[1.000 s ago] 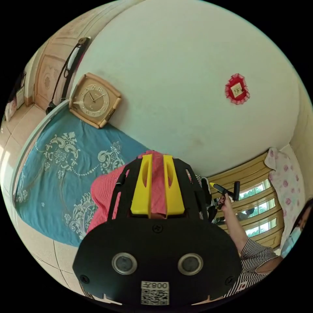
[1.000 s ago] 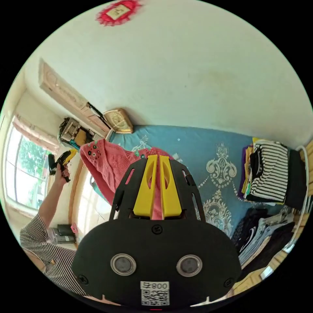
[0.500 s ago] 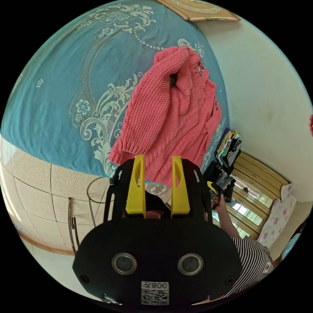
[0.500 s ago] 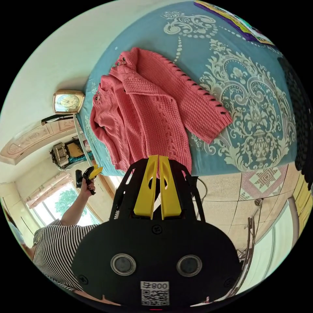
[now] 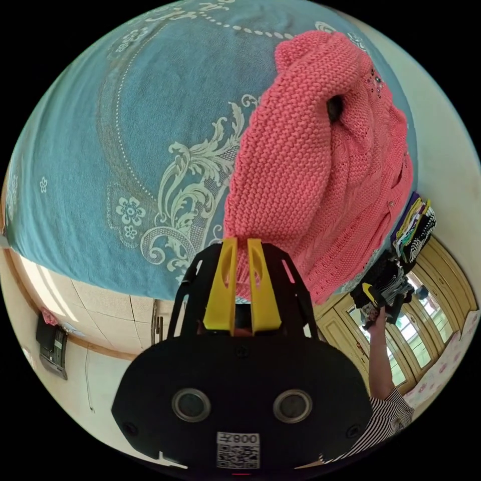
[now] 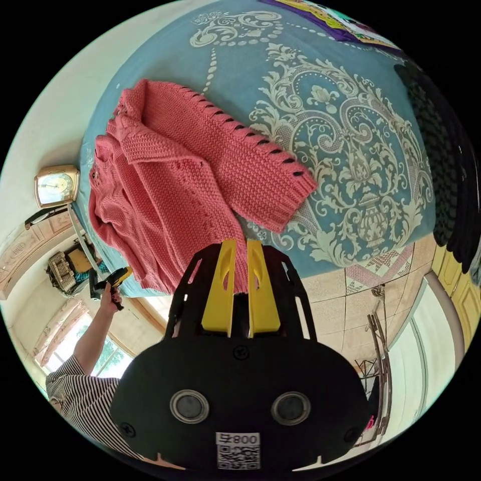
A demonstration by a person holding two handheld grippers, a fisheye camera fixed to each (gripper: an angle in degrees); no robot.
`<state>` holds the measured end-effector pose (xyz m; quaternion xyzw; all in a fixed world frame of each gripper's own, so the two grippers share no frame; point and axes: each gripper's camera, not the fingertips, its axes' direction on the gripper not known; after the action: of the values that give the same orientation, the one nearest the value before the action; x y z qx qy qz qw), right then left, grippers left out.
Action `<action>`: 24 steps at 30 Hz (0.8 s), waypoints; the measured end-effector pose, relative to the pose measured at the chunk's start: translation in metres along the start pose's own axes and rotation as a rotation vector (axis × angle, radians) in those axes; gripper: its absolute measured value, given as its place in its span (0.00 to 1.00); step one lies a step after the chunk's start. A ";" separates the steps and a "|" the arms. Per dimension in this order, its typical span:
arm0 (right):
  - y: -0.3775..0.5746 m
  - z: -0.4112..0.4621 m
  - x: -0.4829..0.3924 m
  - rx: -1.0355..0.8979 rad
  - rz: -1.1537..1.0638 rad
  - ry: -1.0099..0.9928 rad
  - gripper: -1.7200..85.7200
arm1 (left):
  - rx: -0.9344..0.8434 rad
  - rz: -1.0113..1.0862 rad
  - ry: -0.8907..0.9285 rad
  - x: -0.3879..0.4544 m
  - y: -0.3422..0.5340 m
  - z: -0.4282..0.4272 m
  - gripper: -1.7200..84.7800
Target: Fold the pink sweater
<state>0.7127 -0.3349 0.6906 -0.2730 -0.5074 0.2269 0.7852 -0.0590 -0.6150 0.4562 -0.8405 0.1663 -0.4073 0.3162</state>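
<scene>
Pink sweater (image 6: pixel 165 190) lies on the blue patterned bed cover (image 6: pixel 361 165), bunched toward the edge of the bed at 7 o'clock in the right gripper view. One sleeve (image 6: pixel 250 160) is thrown out flat across the cover toward 3 o'clock, cuff free. The body is creased and partly doubled over itself, so it is not yet spread for folding.

Right gripper (image 6: pixel 239 260): fingers nearly together, narrow gap. The sweater's hem runs down between them, and they appear to pinch that hem; likely closed on the knit, though contact is partly hidden by the finger bodies.

Left gripper (image 5: pixel 242 260): fingers also close together, with the cuff end of the other sleeve (image 5: pixel 285 165) dropping into the gap. Judged as gripping the cuff. This sleeve is humped up from the cover and arches over near 1 o'clock in the left gripper view.

Reading: hem in one gripper and cuff in the other suggests the garment is being dragged and laid out at the bed's near edge, where both grippers can reach it without leaning across.

A stack of folded clothes (image 5: pixel 413 228) sits farther along the bed. A clock (image 6: pixel 56 186) leans against the wall at 9 o'clock in the right gripper view.

Risk: loose open knit may stretch or slip from a shallow pinch.
</scene>
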 end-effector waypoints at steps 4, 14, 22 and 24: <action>-0.065 -0.002 -0.014 0.016 -0.076 0.181 0.10 | 0.012 0.034 -0.033 0.007 -0.012 -0.014 0.06; -0.142 0.036 -0.057 -0.100 -0.332 0.492 0.08 | 0.114 0.007 -0.277 0.001 -0.037 -0.092 0.05; -0.160 -0.067 -0.062 -0.008 -0.401 0.650 0.06 | 0.352 -0.103 -0.440 0.001 -0.050 -0.189 0.06; -0.179 -0.107 -0.051 0.057 -0.333 0.607 0.06 | 0.473 -0.176 -0.400 -0.006 -0.052 -0.211 0.07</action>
<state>0.8058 -0.5223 0.7383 -0.2195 -0.2820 0.0183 0.9338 -0.2286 -0.6567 0.5861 -0.8183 -0.0718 -0.2870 0.4928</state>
